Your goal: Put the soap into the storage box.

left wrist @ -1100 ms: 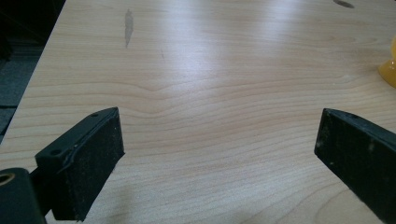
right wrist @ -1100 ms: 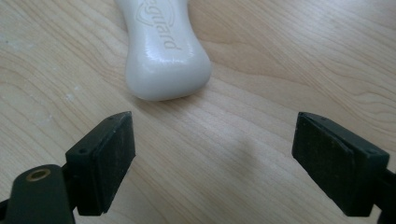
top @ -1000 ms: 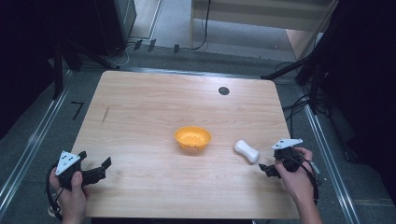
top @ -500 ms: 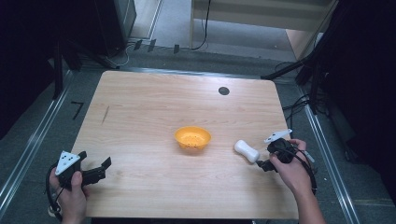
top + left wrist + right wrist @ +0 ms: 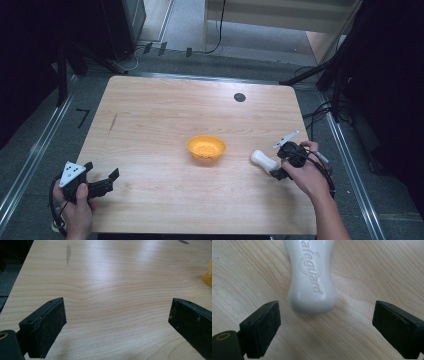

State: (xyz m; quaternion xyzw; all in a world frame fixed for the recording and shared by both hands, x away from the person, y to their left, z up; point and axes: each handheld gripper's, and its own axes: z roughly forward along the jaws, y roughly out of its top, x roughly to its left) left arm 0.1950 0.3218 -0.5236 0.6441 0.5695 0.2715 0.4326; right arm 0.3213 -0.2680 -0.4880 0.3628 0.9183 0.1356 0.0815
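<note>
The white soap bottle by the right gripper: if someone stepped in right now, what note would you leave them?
Right gripper: open, jaws on either side of the near end of the white Safeguard bottle, not yet closed on it.
Left gripper: open, idle over the near left corner of the wooden table.
Bottle lies on its side, right of the orange bowl, apart from it.
Done: approach to the bottle.
Left: close and lift it; likely destination is the bowl, though that is a guess.
</note>
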